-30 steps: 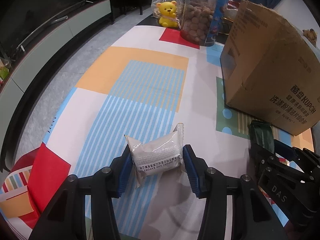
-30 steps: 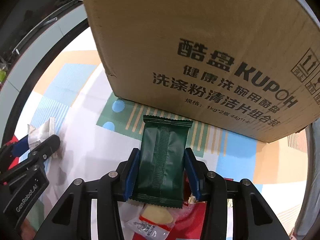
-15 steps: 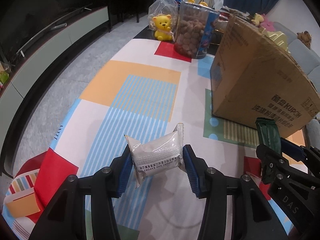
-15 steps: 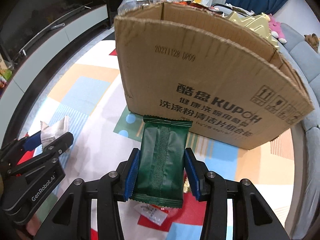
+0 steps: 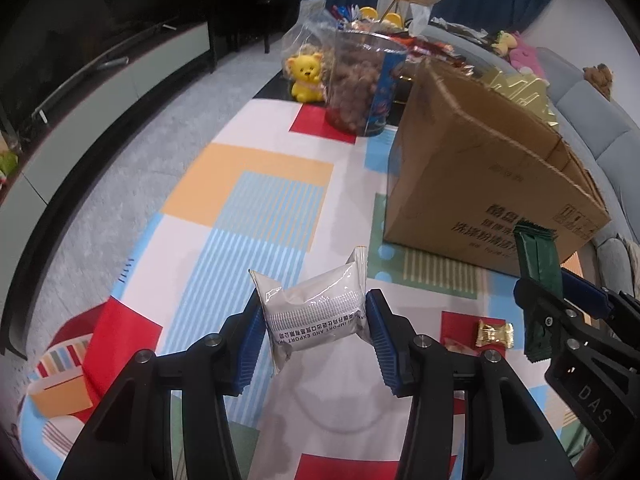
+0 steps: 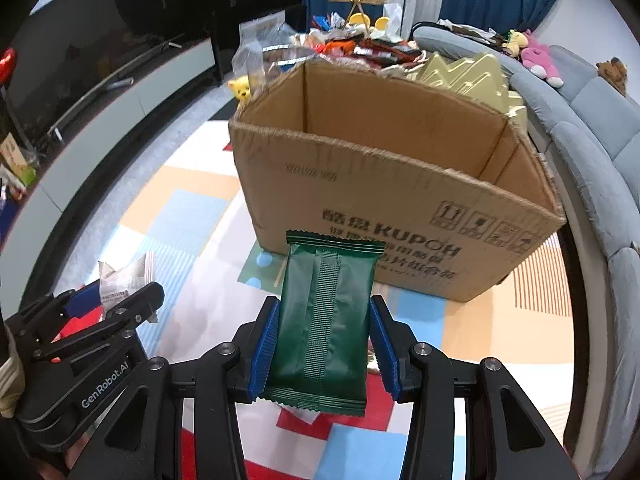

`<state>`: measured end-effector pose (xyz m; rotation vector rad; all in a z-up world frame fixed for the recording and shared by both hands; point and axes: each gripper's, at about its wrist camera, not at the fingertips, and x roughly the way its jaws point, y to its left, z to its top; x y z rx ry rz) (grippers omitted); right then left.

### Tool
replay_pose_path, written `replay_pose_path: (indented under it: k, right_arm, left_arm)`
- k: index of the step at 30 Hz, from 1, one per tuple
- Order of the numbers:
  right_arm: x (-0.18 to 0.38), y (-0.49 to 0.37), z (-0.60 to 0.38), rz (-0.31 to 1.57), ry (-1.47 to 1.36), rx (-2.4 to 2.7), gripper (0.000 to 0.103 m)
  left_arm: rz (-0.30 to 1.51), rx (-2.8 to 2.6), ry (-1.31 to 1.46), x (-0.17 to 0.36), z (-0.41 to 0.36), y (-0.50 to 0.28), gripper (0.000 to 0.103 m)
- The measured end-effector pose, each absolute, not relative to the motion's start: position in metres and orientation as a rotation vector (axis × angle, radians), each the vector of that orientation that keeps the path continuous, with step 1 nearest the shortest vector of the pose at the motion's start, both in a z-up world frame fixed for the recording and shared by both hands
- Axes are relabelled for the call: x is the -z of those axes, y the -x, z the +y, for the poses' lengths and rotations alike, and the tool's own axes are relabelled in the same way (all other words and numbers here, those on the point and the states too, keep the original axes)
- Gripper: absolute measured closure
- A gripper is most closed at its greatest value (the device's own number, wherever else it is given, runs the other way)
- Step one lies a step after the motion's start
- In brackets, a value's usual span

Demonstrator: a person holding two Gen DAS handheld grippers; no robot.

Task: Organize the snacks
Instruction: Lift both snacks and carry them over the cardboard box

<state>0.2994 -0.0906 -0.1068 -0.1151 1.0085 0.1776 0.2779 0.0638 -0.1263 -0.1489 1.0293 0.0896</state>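
Left gripper [image 5: 314, 318]: I have it partly closed, blue pads pressing both ends of a silver-white snack packet [image 5: 316, 308]; packet is clear of the worktop.
Right gripper [image 6: 324, 344]: I have it partly closed on a dark green snack packet [image 6: 326, 324], pads against its two long edges; also clear of the worktop.
Position of gripped items: both packets are in the air on the near side of the open cardboard box [image 6: 400, 184], the green one directly in front of its printed wall, the silver one off to its left.
Worktop [image 5: 256, 208]: patterned cloth in coloured blocks. A gold-wrapped candy [image 5: 494, 332] lies loose near the box; another wrapper just beside it is partly hidden by my left gripper.
Progress: I judge this the carry stage. Neither packet is over the box opening yet. The box floor is not visible, so contents cannot be confirmed. Remaining: deposit both packets, then collect the loose pieces.
Orientation, green packet: long axis runs along my fingers, crimped end pointing toward the box.
Orientation, silver packet: long axis runs across the jaws, side to side, right end tipped slightly upward.
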Motion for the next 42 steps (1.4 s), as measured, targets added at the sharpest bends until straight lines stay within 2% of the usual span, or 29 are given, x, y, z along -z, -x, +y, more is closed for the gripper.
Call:
replay_pose_path:
  k: [22, 42]
  right_arm:
    - [0.044, -0.297, -0.168, 0.898, -0.015, -0.110, 0.057]
    - [0.013, -0.315, -0.188, 0.821, -0.026, -0.093, 0.057]
  left_arm:
    - [0.945, 0.009, 0.001, 0.058, -0.009, -0.292, 0.054]
    - [0.877, 0.065, -0.040, 0.021, -0.032, -0.326, 0.054]
